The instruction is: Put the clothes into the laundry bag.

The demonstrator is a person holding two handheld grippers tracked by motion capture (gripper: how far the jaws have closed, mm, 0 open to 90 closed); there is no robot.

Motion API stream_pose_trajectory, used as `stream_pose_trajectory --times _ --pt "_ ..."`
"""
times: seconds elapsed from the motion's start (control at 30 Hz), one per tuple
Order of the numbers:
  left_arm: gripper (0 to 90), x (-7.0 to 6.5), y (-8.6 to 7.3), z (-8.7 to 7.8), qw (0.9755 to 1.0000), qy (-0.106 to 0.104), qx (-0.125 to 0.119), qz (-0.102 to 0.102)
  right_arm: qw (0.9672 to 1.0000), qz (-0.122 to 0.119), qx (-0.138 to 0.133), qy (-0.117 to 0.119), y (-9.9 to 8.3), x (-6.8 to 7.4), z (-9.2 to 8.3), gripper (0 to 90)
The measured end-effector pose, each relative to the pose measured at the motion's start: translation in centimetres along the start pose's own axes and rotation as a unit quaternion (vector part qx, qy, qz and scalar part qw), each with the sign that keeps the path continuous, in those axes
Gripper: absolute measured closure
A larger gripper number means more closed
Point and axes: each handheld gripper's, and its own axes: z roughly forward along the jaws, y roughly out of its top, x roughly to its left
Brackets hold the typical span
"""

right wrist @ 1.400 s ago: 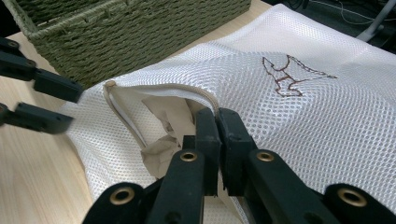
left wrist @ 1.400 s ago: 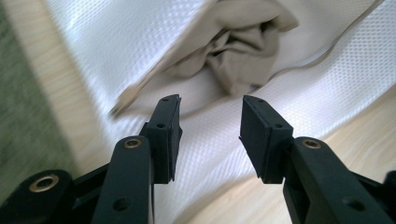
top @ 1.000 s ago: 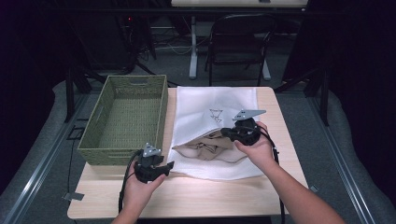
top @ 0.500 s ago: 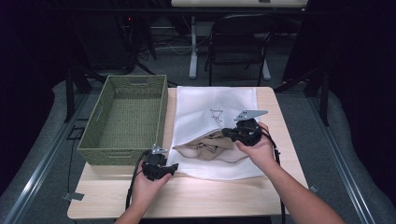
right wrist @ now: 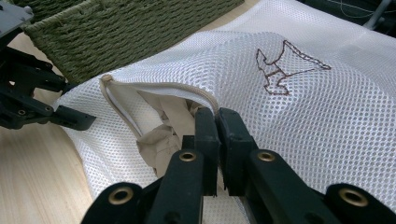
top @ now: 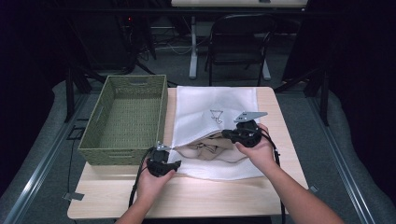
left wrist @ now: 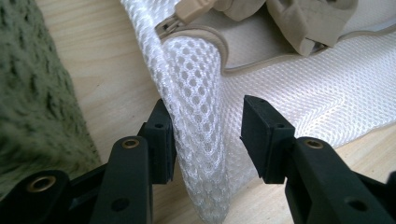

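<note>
Two grippers: both work at the near edge of a white mesh bag (top: 212, 116) on a pale wooden table (top: 224, 198).
Surroundings: a green woven basket (top: 126, 119) stands just left of the bag, close beside the left gripper; a dark folding chair (top: 240, 44) sits beyond the far edge of the table.
In the way: the basket's near corner crowds the left gripper, which works in the narrow strip of table between basket and bag.
Bag, place: it lies flat across the right half of the table, its mouth toward the person.
Bag, look: fine honeycomb mesh with beige trim along the opening, a beige zipper pull (left wrist: 187, 14) at the corner, and a small brown outline figure (right wrist: 285, 65) stitched on the upper layer.
Bag, contents: crumpled beige cloth (top: 208, 149) shows inside the raised mouth.
Basket, contents: nothing can be seen in it.
Left gripper (left wrist: 208, 140): its jaws stand partly apart and have just been closing; a fold of mesh at the bag's corner rises between them, against the left pad and clear of the right pad, so it isn't pinched.
Right gripper (right wrist: 217, 135): jaws pressed together on the trimmed upper lip of the bag, holding it up off the lower layer.
</note>
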Motion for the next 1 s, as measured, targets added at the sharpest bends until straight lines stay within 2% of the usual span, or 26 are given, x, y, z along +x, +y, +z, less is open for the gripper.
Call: stream_pose_trajectory --times 0.1,0.17,0.23,0.27,0.43,0.6,0.73,0.8,0.9,0.93,1.0 --pt "60.9 0.1 -0.1 0.2 1.0000 -0.004 -0.003 -0.006 1.0000 -0.002 0.001 -0.002 0.0 0.1 0.0 86.3" --pt "64.3 0.3 -0.3 0.3 0.9998 -0.008 -0.006 -0.020 1.0000 -0.002 0.001 0.000 -0.1 0.2 0.1 85.5" --pt "67.0 0.5 -0.5 0.4 0.9997 -0.003 -0.007 -0.024 1.0000 -0.001 0.001 0.000 -0.4 0.3 0.2 83.6" --pt "68.8 0.5 -0.6 0.5 0.9997 0.003 -0.007 -0.022 1.0000 -0.003 0.004 0.002 -0.5 0.4 0.2 81.7" --pt "75.4 0.7 -0.6 0.6 0.9998 0.004 -0.011 -0.019 0.9999 -0.005 -0.011 -0.002 -1.6 1.0 -0.4 67.9" --pt "77.6 0.6 -0.6 0.6 0.9998 0.008 -0.014 -0.008 0.9993 -0.012 -0.022 -0.029 -3.3 1.4 -2.2 56.1" --pt "78.4 0.6 -0.6 0.6 0.9998 0.007 -0.015 -0.007 0.9976 -0.014 -0.030 -0.060 -5.2 0.7 -4.5 51.4" --pt "78.6 0.6 -0.6 0.6 0.9998 0.008 -0.015 -0.006 0.9961 0.001 -0.037 -0.080 -6.2 0.1 -5.8 49.1" --pt "78.8 0.6 -0.6 0.7 0.9999 0.008 -0.014 -0.003 0.9900 0.018 -0.048 -0.131 -8.0 -0.9 -7.5 48.1" --pt "78.8 0.6 -0.6 0.7 0.9999 0.008 -0.015 -0.003 0.9890 0.027 -0.048 -0.137 -8.6 -1.4 -7.9 48.1" --pt "78.9 0.6 -0.6 0.7 0.9998 0.009 -0.015 -0.003 0.9864 0.062 -0.048 -0.144 -9.9 -2.2 -8.5 48.1"
